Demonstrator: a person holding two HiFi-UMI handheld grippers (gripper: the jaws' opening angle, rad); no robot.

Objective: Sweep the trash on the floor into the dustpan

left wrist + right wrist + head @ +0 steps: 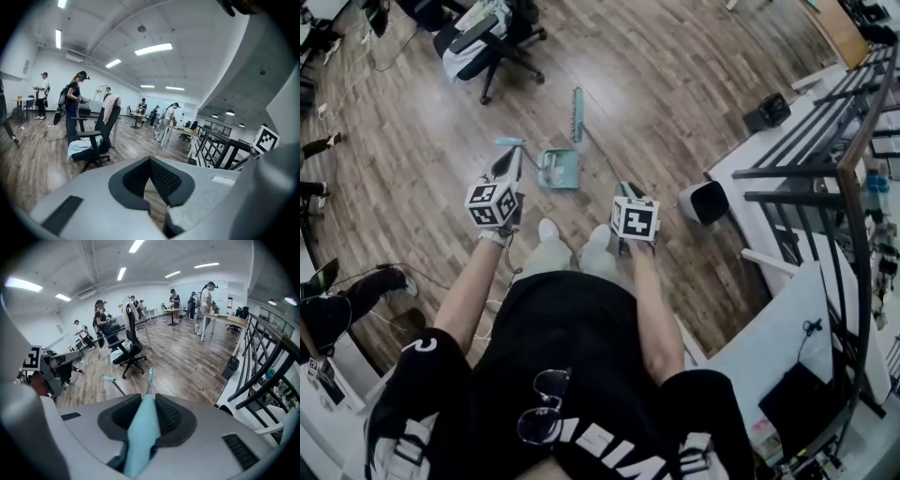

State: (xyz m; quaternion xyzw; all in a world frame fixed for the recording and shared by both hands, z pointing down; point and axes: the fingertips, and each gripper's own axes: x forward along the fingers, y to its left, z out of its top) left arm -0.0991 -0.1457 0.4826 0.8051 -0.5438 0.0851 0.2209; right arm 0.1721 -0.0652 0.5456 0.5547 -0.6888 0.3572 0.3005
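A teal dustpan (558, 171) stands on the wooden floor ahead of the person's feet, with a few pale bits in its pan. Its long handle (509, 142) rises to the left. The teal broom head (577, 114) rests on the floor just beyond the pan. My right gripper (628, 193) is shut on the broom's teal handle (140, 437), which runs out between the pads toward the broom head (150, 377). My left gripper (510, 172) hovers just below the dustpan handle's tip. In the left gripper view the left gripper (150, 161) is shut with nothing between its pads.
A black office chair (487, 42) draped with cloth stands beyond the broom. A small black-and-white bin (705, 202) sits at the right beside a white desk (778, 347) and a black railing (825, 169). Cables and gear (356, 286) lie at the left. Several people work far off.
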